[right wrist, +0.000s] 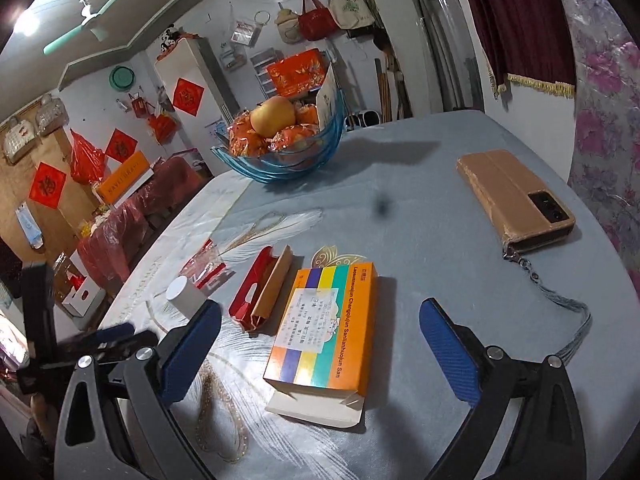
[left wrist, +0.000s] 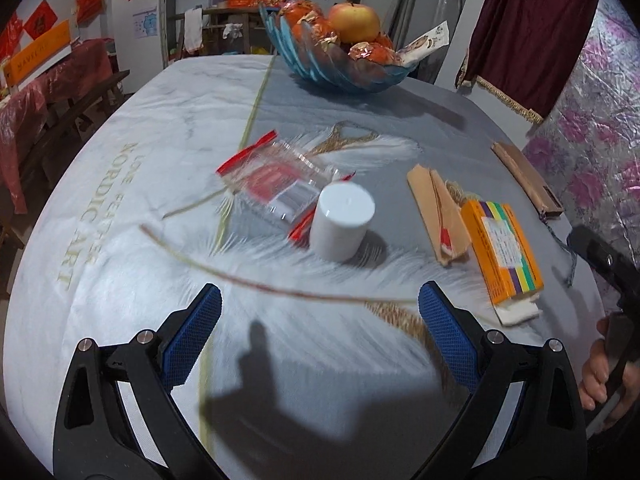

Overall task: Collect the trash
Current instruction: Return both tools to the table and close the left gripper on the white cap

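A white round container (left wrist: 343,226) stands mid-table, partly on a clear plastic bag with red strips (left wrist: 280,178). A flattened tan and red paper carton (left wrist: 440,210) lies to its right, beside an orange striped medicine box (left wrist: 502,254) with an open end flap. My left gripper (left wrist: 320,332) is open and empty, short of the white container. In the right wrist view my right gripper (right wrist: 320,348) is open and empty, its jaws on either side of the medicine box (right wrist: 326,328). The carton (right wrist: 264,290), white container (right wrist: 185,294) and plastic bag (right wrist: 206,268) lie left of it.
A blue glass fruit bowl (left wrist: 340,74) with an apple and wrapped oranges stands at the table's far side (right wrist: 280,164). A phone in a brown wallet case (right wrist: 516,200) with a strap lies at the right, near the table edge (left wrist: 524,176). A floral covering lies beyond that edge.
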`<state>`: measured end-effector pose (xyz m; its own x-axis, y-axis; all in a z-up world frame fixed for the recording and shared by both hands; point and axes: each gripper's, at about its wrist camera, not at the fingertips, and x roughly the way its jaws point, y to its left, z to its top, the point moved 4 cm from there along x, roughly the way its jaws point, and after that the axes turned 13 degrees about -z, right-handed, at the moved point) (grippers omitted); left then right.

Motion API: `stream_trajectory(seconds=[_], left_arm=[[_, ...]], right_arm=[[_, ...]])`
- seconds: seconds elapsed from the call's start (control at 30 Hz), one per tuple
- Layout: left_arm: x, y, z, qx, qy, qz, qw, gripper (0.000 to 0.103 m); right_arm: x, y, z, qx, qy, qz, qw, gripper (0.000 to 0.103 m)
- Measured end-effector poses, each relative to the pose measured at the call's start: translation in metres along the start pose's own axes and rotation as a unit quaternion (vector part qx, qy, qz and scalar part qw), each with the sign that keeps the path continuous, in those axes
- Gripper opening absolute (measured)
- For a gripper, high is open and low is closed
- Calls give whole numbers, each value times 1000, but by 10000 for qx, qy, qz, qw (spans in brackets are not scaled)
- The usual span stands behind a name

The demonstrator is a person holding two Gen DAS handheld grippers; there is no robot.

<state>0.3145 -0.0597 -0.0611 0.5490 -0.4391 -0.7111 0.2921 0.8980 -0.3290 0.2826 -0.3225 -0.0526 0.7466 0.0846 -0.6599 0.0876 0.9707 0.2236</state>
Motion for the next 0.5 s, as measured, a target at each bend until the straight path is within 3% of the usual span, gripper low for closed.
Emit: stream_trajectory(seconds=[0.17,0.33,0.43,0.47,0.5], left_arm=[[24,-7,26,86,-150,14,9998,95],[38,-14,42,420,-378,108,9983,82],[47,-18,40,706,-406,248,9964,70],[52,-20,37,844,-359,307,9953,59],[55,-21,34,932,-278,310,9948,41]], right_arm=[[5,1,-1,-32,85,-86,9999,98],[11,-2,-2,13,168,-146,9998,98],[14,-2,-3,-12,225,-175,9996,98],[15,-2,-3,-28,228,-188,9996,98],[15,-1,-3,-49,231,-204,9995,98]])
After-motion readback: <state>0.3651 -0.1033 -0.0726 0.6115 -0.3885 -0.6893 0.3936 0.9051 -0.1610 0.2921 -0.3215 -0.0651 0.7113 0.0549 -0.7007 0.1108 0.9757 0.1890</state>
